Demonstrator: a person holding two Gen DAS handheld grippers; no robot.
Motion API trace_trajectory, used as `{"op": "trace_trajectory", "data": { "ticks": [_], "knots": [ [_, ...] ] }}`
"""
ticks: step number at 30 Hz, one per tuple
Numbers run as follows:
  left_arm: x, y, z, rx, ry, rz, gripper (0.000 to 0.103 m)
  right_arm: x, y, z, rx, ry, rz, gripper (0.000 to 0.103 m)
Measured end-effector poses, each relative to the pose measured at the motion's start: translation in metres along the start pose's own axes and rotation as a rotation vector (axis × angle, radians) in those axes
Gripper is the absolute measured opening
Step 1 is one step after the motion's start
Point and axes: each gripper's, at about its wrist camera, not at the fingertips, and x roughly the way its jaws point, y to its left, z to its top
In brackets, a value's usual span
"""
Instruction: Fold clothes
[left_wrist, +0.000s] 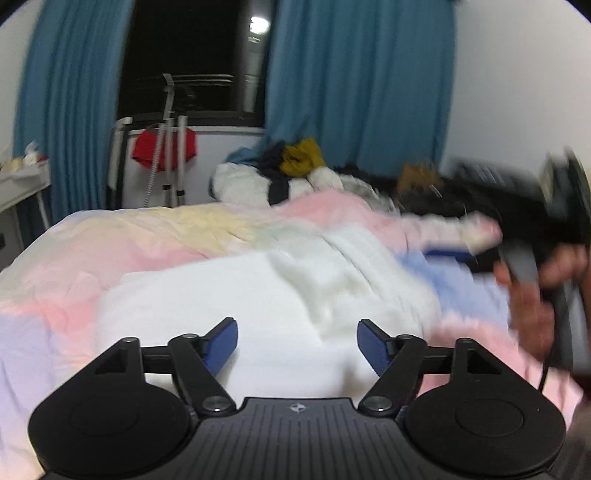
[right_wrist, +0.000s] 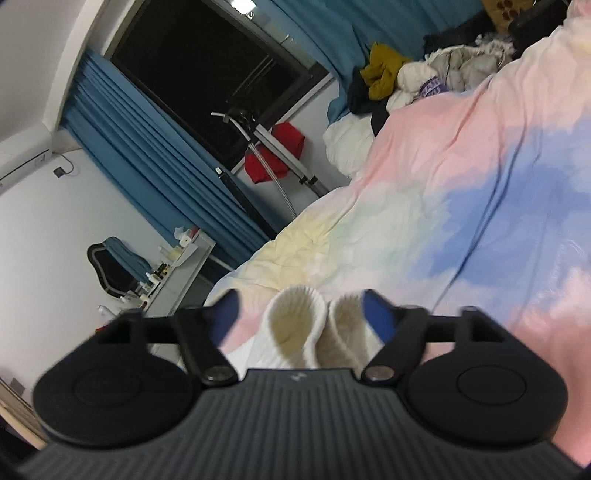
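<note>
A white garment (left_wrist: 258, 306) lies spread on the pastel bedspread (left_wrist: 110, 236), right in front of my left gripper (left_wrist: 297, 345), which is open and empty just above it. My right gripper (left_wrist: 461, 251) shows blurred at the right of the left wrist view, held in a hand over the bed. In the right wrist view my right gripper (right_wrist: 301, 315) is open, tilted, with two white ribbed cuffs (right_wrist: 295, 325) lying between its fingers, one cuff touching the right finger (right_wrist: 376, 317). Whether the cuffs belong to socks or sleeves is unclear.
A heap of clothes, white, dark and mustard (left_wrist: 295, 166), sits at the far end of the bed. A steamer stand with a red garment (left_wrist: 164, 149) stands by the blue curtains (left_wrist: 351, 85). A white desk (right_wrist: 184, 266) and a chair (right_wrist: 114, 266) are to the left.
</note>
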Motion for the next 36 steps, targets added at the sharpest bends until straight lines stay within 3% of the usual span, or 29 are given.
{"op": "trace_trajectory", "data": {
  "ticks": [2, 6, 10, 13, 15, 18, 25, 27, 29, 31, 33, 36],
  "knots": [
    [-0.016, 0.014, 0.005, -0.053, -0.025, 0.019, 0.081, -0.005, 0.001, -0.008, 0.009, 0.013, -0.016, 0.085],
    [-0.02, 0.054, 0.013, -0.13, -0.014, 0.112, 0.082, 0.008, 0.004, -0.027, -0.019, 0.128, -0.111, 0.085],
    [-0.005, 0.093, 0.007, -0.216, 0.075, 0.185, 0.082, 0.033, 0.001, -0.041, -0.079, 0.218, -0.171, 0.083],
    [0.003, 0.122, -0.002, -0.323, 0.135, 0.175, 0.084, 0.045, -0.02, -0.049, -0.028, 0.244, -0.189, 0.093],
    [0.004, 0.137, -0.008, -0.408, 0.151, 0.145, 0.087, 0.055, -0.033, -0.052, 0.032, 0.274, -0.169, 0.101],
    [0.003, 0.155, -0.016, -0.486, 0.171, 0.116, 0.089, 0.071, -0.047, -0.058, 0.148, 0.327, -0.093, 0.103],
    [0.0, 0.181, -0.031, -0.579, 0.19, 0.117, 0.089, 0.054, -0.022, -0.044, 0.127, 0.254, 0.163, 0.103],
    [0.004, 0.186, -0.036, -0.592, 0.197, 0.116, 0.089, 0.055, -0.014, -0.044, 0.073, 0.251, 0.16, 0.101],
    [0.007, 0.186, -0.04, -0.59, 0.206, 0.107, 0.089, 0.066, -0.019, -0.051, 0.074, 0.297, 0.067, 0.096],
    [0.008, 0.181, -0.041, -0.559, 0.204, 0.121, 0.086, 0.071, -0.027, -0.054, 0.089, 0.315, 0.003, 0.078],
    [0.005, 0.174, -0.041, -0.523, 0.194, 0.144, 0.076, 0.072, -0.031, -0.054, 0.096, 0.318, -0.037, 0.068],
    [0.0, 0.166, -0.039, -0.506, 0.173, 0.167, 0.061, 0.063, -0.018, -0.049, 0.079, 0.287, -0.026, 0.058]
  ]
}}
